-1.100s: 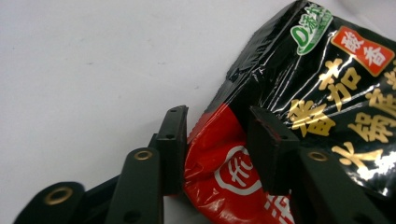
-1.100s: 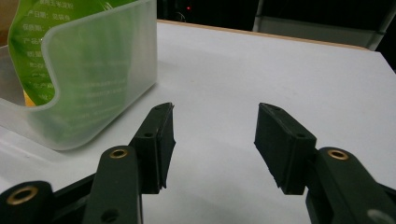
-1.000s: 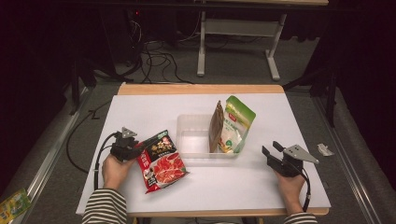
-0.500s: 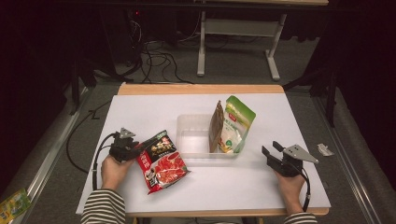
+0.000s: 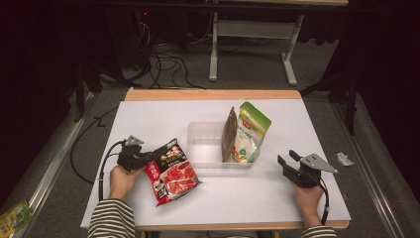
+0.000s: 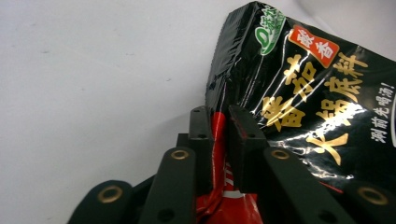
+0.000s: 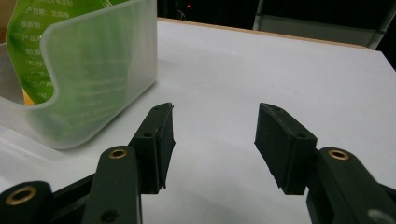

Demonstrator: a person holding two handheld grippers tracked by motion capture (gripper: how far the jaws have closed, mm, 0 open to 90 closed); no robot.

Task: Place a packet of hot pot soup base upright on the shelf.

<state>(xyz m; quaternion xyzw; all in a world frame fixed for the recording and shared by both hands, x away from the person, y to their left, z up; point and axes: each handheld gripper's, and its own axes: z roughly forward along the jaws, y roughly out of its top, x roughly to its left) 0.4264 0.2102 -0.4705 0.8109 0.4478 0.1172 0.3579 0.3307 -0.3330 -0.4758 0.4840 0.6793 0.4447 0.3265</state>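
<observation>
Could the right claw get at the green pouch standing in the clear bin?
Probably yes: the right claw is open with bare table up to the clear bin, and the green pouch sticks up above its wall.

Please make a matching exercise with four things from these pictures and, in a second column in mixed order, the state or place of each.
1. red and black pouch
2. green pouch
3. left gripper
4. right gripper

a. open, nothing between its fingers
b. stands in the clear bin
c. lies on the table left of the bin
d. shut on a pouch edge

Pairs: 1-c, 2-b, 3-d, 4-a
</observation>
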